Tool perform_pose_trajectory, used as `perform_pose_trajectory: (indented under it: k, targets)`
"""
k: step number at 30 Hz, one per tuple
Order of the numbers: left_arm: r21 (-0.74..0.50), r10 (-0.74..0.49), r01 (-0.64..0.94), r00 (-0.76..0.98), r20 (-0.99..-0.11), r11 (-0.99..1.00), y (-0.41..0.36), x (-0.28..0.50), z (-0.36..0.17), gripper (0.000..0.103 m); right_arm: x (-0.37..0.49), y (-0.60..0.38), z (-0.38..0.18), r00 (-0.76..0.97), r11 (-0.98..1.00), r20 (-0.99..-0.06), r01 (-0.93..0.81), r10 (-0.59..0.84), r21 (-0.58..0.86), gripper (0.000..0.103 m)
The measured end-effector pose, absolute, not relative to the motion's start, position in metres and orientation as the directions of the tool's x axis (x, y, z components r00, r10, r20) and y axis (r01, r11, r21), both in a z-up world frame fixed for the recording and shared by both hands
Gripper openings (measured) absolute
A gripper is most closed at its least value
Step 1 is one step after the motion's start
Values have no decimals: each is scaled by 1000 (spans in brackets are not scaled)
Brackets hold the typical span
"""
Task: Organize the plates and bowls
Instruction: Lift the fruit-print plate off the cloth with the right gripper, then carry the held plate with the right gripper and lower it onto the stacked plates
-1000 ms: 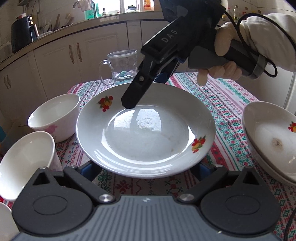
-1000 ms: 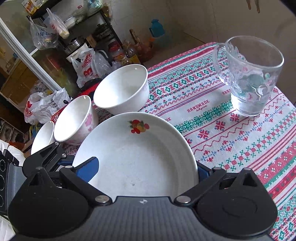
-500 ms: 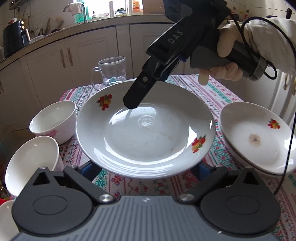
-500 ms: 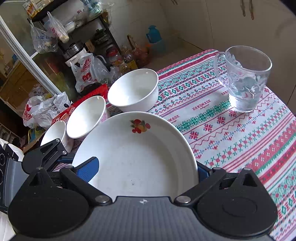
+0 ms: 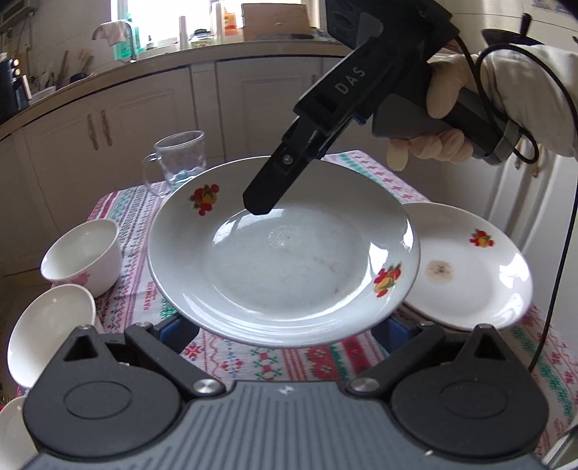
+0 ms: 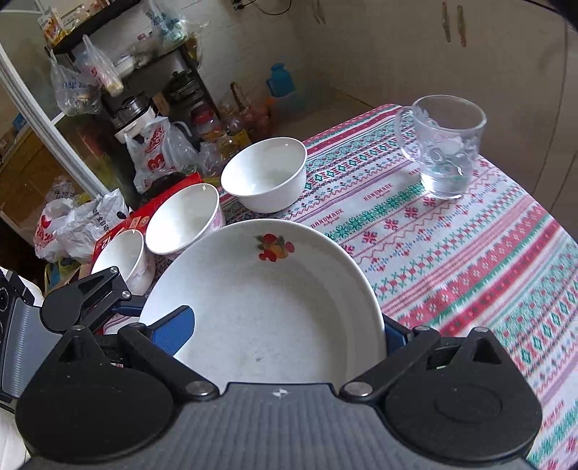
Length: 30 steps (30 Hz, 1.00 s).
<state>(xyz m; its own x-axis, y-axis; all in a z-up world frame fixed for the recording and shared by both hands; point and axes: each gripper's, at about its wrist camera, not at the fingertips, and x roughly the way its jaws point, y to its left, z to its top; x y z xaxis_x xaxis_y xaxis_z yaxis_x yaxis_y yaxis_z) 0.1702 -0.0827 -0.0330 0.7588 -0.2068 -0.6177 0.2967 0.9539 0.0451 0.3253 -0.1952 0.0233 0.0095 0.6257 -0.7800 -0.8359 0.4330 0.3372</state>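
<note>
The white round ceramic plate with fruit decals (image 5: 285, 253) is held above the patterned tablecloth (image 6: 469, 246). The right gripper (image 5: 258, 206) clamps its 12 o'clock rim. The left gripper (image 5: 285, 327) straddles its 6 o'clock edge; whether it grips cannot be determined. A second white plate (image 5: 469, 267) lies at 3 o'clock.

- glass mug (image 6: 442, 144), upright on tablecloth (image 6: 469, 253), near far edge, a little water in it
- tablecloth: red/green patterned stripes, "HANDMADE" print
- plastic bags (image 6: 155, 155) on floor beside shelf (image 6: 119, 47)
- blue jug (image 6: 281, 80) by wall
- cabinets (image 5: 108, 144), counter (image 5: 180, 61) with clutter, tap (image 5: 104, 30)
</note>
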Motion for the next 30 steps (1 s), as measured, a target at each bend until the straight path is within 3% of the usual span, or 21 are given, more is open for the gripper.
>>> perform_pose_trajectory:
  k: [16, 30]
  targets:
    - [33, -360, 489, 685, -634, 872, -128, 150, -28, 100, 273, -279, 32, 141, 583, -783, -748, 606, 317, 103]
    - [4, -433, 589, 598, -675, 808, -158, 149, -41, 100, 250, -333, 7, 179, 671, -794, -657, 581, 343, 103]
